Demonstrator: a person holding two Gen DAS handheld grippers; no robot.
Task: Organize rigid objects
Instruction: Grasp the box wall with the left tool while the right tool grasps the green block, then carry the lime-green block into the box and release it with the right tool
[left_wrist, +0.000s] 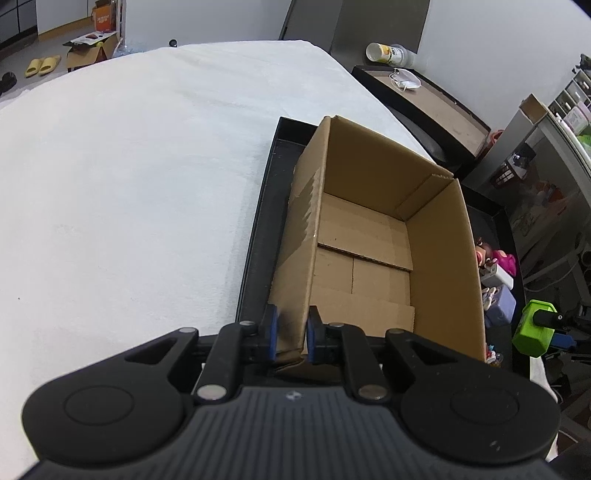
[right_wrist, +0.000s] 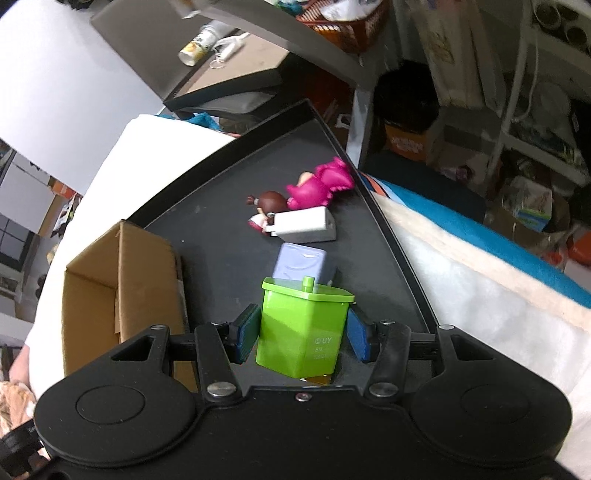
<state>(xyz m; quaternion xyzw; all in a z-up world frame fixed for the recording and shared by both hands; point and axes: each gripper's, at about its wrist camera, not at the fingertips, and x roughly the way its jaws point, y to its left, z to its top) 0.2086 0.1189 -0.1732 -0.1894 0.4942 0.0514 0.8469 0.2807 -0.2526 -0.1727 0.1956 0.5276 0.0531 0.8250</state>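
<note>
Right hand-held gripper (right_wrist: 302, 334) is clamped on the green bin toy (right_wrist: 303, 328), pads on its two flat side walls below the lid, lower centre of the right wrist frame, above the black tray (right_wrist: 221, 258). Looks like hard, hollow plastic: light, stiff, smooth, so slip is the likely risk; mid-wall grip is right, the lid may pop off. Left hand-held gripper (left_wrist: 291, 334) is pinched together on the near wall of the cardboard box (left_wrist: 436, 240), bottom centre of its frame. Thin card will flex, hold near the corner.
</note>
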